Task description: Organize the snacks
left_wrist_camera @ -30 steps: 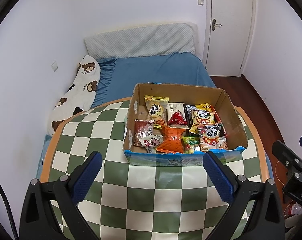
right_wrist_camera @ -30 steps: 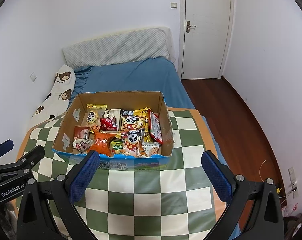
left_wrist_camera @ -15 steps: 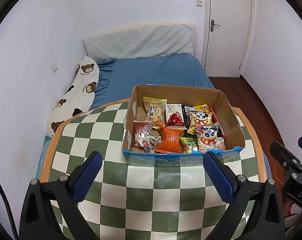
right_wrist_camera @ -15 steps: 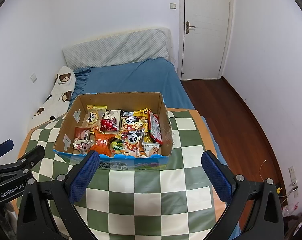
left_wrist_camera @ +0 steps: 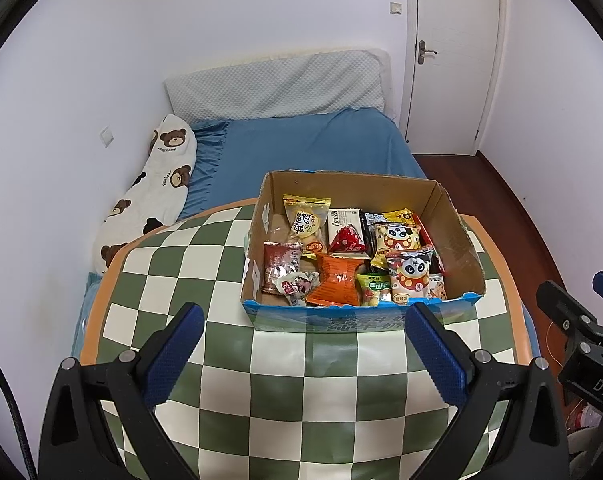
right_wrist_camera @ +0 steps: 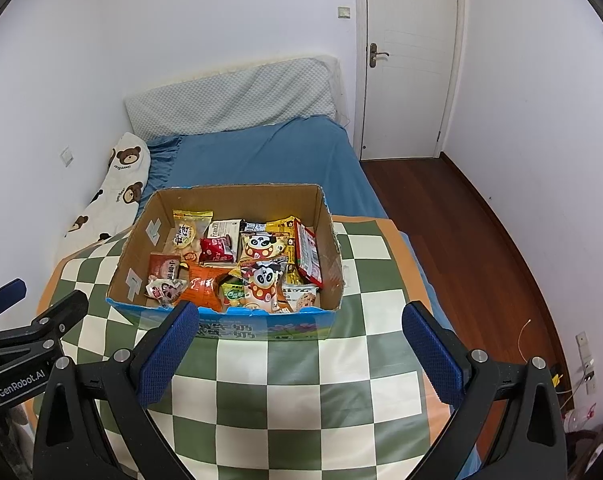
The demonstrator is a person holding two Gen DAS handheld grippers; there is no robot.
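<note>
Here, from the left wrist view, the left gripper (left_wrist_camera: 303,344) hangs over the near part of the table (left_wrist_camera: 173,280), its blue-padded fingers (left_wrist_camera: 173,354) spread wide apart with nothing between them; the cardboard box (left_wrist_camera: 459,240) sits on the green-and-white checked cloth just beyond the fingertips, toward the table's far right; inside it the snacks (left_wrist_camera: 353,256) lie packed close, an orange packet (left_wrist_camera: 337,280) at the front, a panda packet (left_wrist_camera: 409,276) to its right, a yellow packet (left_wrist_camera: 306,220) at the back; the right gripper (left_wrist_camera: 577,320) shows at the right edge, off the table; behind stands a bed (left_wrist_camera: 301,148) in blue sheet.

From the right wrist view, the right gripper (right_wrist_camera: 299,336) is likewise wide apart and holds nothing; the box (right_wrist_camera: 139,248) lies ahead and slightly left, its blue front wall just past the left fingertip; the left gripper (right_wrist_camera: 29,316) juts in at the left edge; a white door (right_wrist_camera: 409,60) stands closed behind.
</note>
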